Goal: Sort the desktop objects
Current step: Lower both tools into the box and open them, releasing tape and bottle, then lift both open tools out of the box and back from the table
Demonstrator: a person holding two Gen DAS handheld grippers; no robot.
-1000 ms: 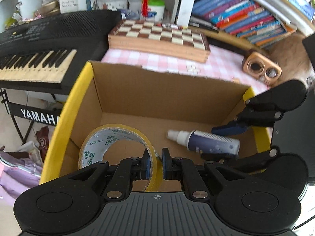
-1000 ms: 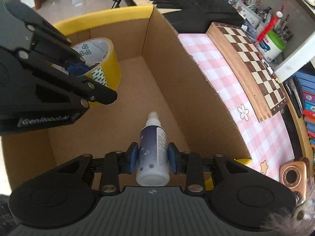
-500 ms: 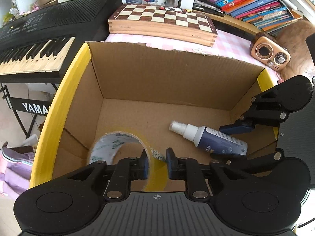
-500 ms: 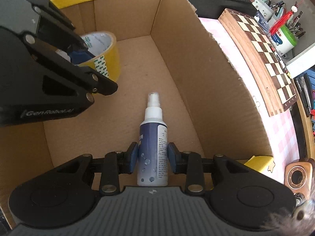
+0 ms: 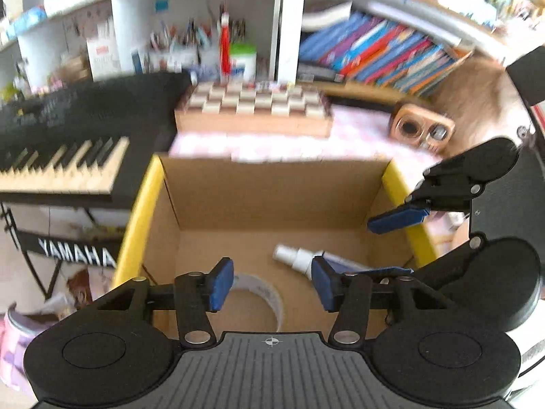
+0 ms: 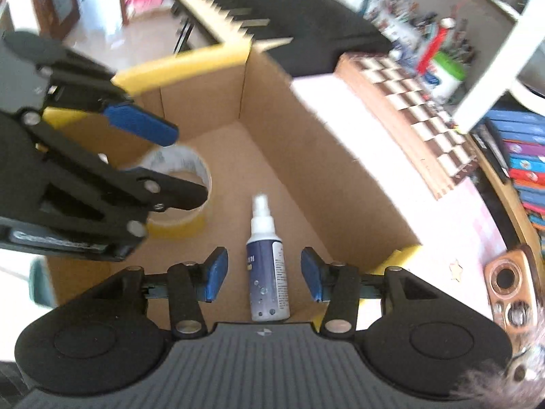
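Note:
A cardboard box with yellow rim holds a yellow tape roll and a blue-and-white spray bottle, both lying on its floor. My left gripper is open and empty above the tape roll. My right gripper is open and empty above the bottle, which lies loose between its fingers. The right gripper also shows in the left wrist view; the left gripper shows in the right wrist view.
A chessboard box and a small wooden radio sit on the pink checked cloth behind the box. A black Yamaha keyboard stands at the left. Shelves with books and pen cups are at the back.
Both grippers have opened and lifted out of the box. The tape roll and the spray bottle were let go and now lie on the box floor.

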